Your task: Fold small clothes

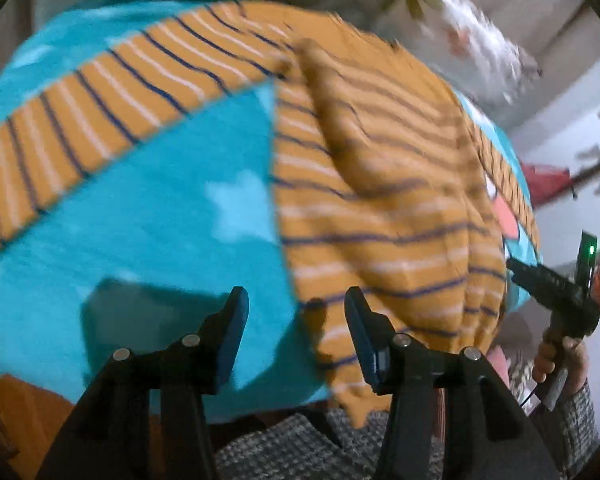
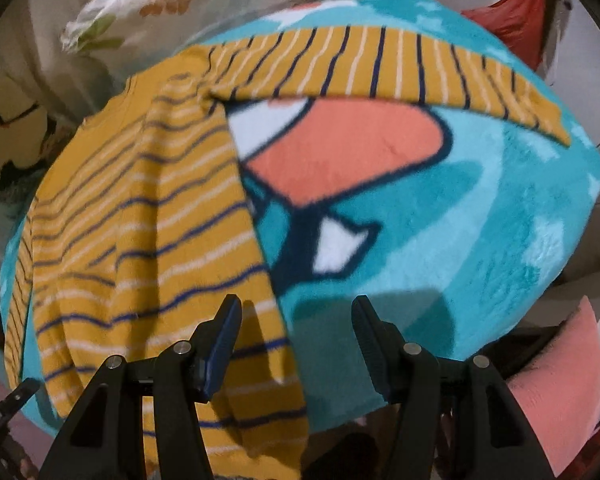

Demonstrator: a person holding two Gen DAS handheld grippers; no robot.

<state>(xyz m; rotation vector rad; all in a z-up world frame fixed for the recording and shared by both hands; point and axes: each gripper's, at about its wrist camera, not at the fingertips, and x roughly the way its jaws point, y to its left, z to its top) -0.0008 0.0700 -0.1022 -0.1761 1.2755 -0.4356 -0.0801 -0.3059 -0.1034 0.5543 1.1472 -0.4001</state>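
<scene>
- The striped shirt (image 2: 140,216) lies spread on the teal blanket (image 2: 480,208), one sleeve (image 2: 380,60) stretched out sideways across it.
- Your left gripper (image 1: 296,332) hovers over the shirt's lower edge, jaws apart, nothing between them.
- Your right gripper (image 2: 296,340) hangs above the shirt's hem and the blanket, jaws apart and empty.
- A floral pillow (image 2: 148,8) sits beyond the blanket.

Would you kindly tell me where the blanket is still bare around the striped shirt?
Bare teal blanket lies between the striped shirt body and its outstretched sleeve, and likewise under the other sleeve. The middle is covered.
</scene>
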